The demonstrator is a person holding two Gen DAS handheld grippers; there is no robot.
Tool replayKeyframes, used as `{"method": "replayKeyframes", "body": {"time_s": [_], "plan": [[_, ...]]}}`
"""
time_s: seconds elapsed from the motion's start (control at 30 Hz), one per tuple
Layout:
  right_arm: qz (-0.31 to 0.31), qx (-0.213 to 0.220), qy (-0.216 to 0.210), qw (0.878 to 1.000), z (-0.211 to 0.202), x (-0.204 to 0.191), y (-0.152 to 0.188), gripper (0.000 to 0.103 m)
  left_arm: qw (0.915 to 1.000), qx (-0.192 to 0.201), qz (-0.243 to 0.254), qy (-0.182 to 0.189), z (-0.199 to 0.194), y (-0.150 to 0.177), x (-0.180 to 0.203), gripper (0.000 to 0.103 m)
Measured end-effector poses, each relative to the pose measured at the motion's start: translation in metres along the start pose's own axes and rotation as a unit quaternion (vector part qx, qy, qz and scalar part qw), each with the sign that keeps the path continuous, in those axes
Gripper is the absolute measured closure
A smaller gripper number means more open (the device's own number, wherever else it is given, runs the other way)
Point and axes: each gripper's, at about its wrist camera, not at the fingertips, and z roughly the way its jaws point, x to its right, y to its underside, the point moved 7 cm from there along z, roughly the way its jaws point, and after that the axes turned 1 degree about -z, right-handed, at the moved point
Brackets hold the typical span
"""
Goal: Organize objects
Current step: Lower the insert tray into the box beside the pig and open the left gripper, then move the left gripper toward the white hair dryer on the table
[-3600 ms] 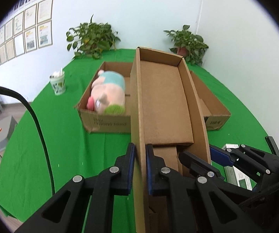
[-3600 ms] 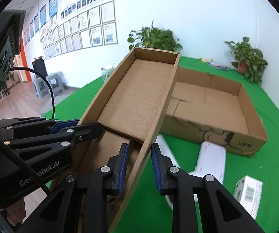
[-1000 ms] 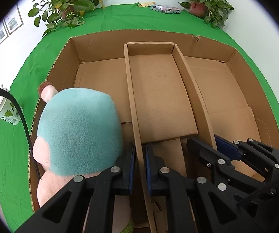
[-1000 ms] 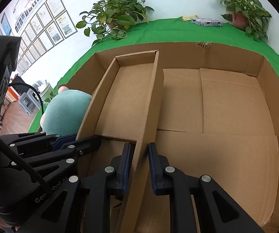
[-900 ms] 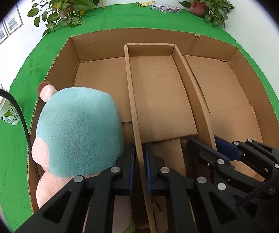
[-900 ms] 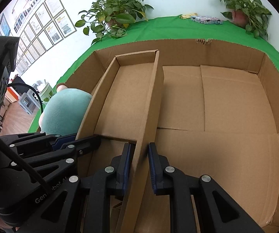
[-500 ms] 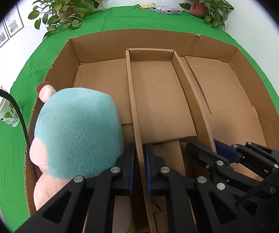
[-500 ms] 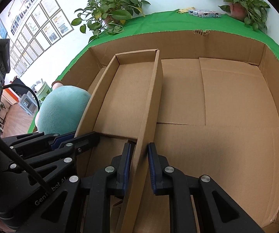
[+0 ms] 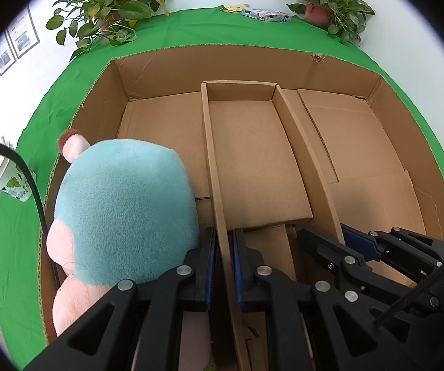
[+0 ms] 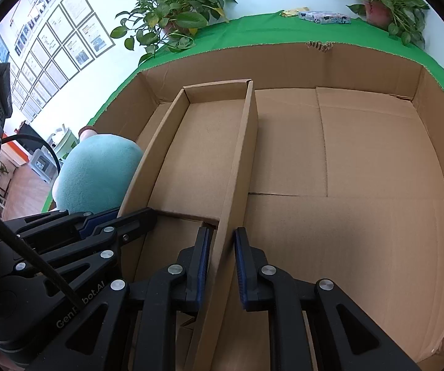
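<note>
- Left wrist view: the left claw (image 9: 222,235) straddles the left wall of the small box (image 9: 252,160). Its jaws have just been easing open, with the wall between the pads and both pads close against it.
- The small box sits inside the big box (image 9: 222,65) and runs straight ahead of the claw, its far end just short of the big box's far wall.
- A teal and pink plush (image 9: 122,210) lies in the big box just left of the claw, bulging against the left finger.
- To the right, the right claw (image 9: 327,235) is clamped on the small box's right wall.
- The green worktop (image 9: 191,27) shows beyond the big box, with a cup (image 9: 8,182) far left and plants (image 9: 113,0) at the back.
- Right wrist view: the right claw (image 10: 222,233) is closed on the right wall of the small box (image 10: 203,154), which stretches ahead and slightly left.
- To the right of this claw the floor of the big box (image 10: 283,65) is bare cardboard.
- The left claw (image 10: 132,213) pinches the opposite wall at lower left, with the plush (image 10: 98,170) beyond it.
</note>
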Motion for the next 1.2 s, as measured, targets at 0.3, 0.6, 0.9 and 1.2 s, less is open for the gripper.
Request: {"method": "replayKeyframes", "body": {"time_s": [0.3, 0.6, 0.9, 1.2], "plan": [[-0.043, 0.026, 0.019, 0.999, -0.029, -0.014, 0.000, 0.087, 0.9906, 0.134, -0.022, -0.010, -0.084, -0.002, -0.012, 0.088], [-0.071, 0.189, 0.080, 0.976, -0.169, -0.017, 0.011, 0.033, 0.9594, 0.282, -0.017, 0.001, -0.192, 0.028, 0.005, 0.041], [-0.128, 0.321, 0.148, 0.927, -0.278, -0.023, 0.092, 0.001, 0.9507, 0.309, -0.008, -0.025, -0.219, 0.080, 0.037, 0.028], [-0.124, 0.317, 0.143, 0.929, -0.295, -0.018, 0.165, 0.001, 0.9526, 0.299, -0.027, -0.049, -0.212, 0.137, 0.041, 0.024]]}}
